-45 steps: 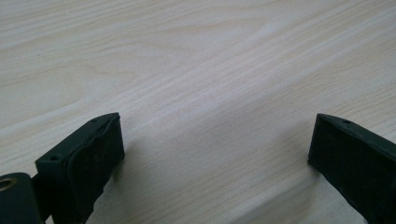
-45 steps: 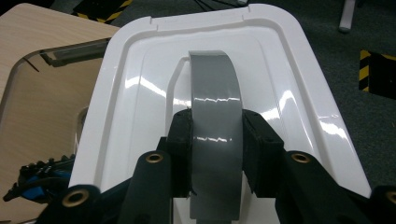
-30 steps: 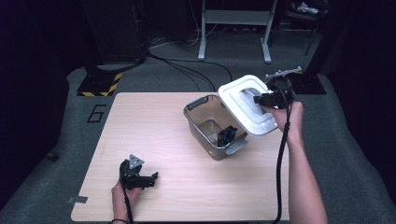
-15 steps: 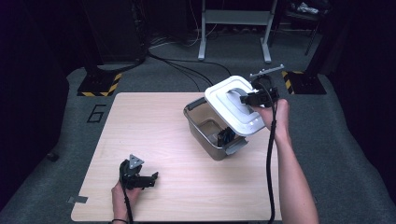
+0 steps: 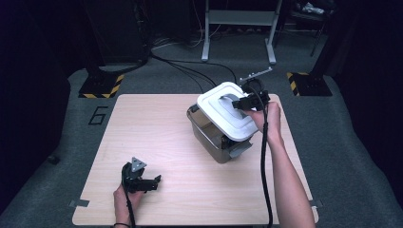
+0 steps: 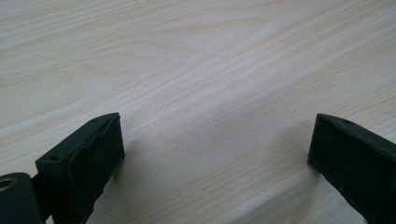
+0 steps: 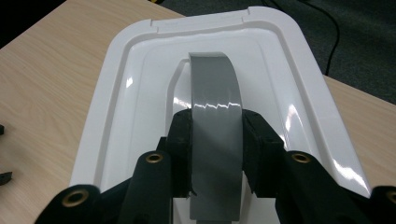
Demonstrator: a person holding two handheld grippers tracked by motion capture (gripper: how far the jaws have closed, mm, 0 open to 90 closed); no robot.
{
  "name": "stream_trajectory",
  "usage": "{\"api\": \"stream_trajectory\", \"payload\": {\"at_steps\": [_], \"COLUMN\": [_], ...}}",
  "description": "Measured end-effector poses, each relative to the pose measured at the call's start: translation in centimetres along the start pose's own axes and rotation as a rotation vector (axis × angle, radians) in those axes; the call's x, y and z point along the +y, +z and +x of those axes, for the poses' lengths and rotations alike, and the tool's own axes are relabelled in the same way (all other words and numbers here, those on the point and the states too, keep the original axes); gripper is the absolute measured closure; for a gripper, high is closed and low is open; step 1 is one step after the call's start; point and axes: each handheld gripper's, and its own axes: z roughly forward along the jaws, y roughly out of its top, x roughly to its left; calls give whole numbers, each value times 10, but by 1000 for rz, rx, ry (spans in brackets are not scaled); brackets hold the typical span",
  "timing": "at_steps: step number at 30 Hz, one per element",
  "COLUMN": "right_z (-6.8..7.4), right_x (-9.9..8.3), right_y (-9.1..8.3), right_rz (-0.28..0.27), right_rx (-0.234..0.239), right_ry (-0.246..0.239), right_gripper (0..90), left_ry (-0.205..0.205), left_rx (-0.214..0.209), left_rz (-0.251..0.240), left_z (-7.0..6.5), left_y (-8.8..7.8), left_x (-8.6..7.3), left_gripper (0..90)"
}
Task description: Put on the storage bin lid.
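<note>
A white lid [image 5: 226, 114] with a grey arched handle [image 7: 215, 121] hangs tilted over a clear grey bin [image 5: 215, 137] on the right half of the table. My right gripper [image 5: 243, 101] is shut on that handle; in the right gripper view both pads [image 7: 181, 149] press its sides. The lid covers most of the bin's mouth, and I cannot tell whether it touches the rim. A grey latch [image 5: 239, 148] sticks out at the bin's near end. My left gripper [image 5: 153, 181] rests near the table's front left, open, with bare wood between its fingers [image 6: 88, 158].
The wooden table [image 5: 142, 128] stands on grey carpet. Black cables [image 5: 190, 71] run across the floor behind it, near a metal stand [image 5: 237, 28] and yellow-black striped bases [image 5: 100, 85]. A cable [image 5: 264, 171] trails from the right gripper along the forearm.
My right gripper has carried the lid leftward, from beside the bin's far right to over its opening. The left gripper has stayed where it was.
</note>
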Motion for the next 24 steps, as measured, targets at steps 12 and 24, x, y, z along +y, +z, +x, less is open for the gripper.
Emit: {"api": "stream_trajectory", "payload": {"at_steps": [12, 24], "right_z": [13, 23], "right_x": [2, 5], "right_y": [31, 50], "right_rz": [59, 106], "right_rx": [34, 15], "right_ry": [18, 24], "right_gripper": [663, 661], "left_ry": [-5, -5], "left_rx": [-1, -2], "left_rz": [-3, -3], "left_z": [0, 0], "left_y": [0, 0], "left_x": [0, 0], "left_gripper": [33, 35]}}
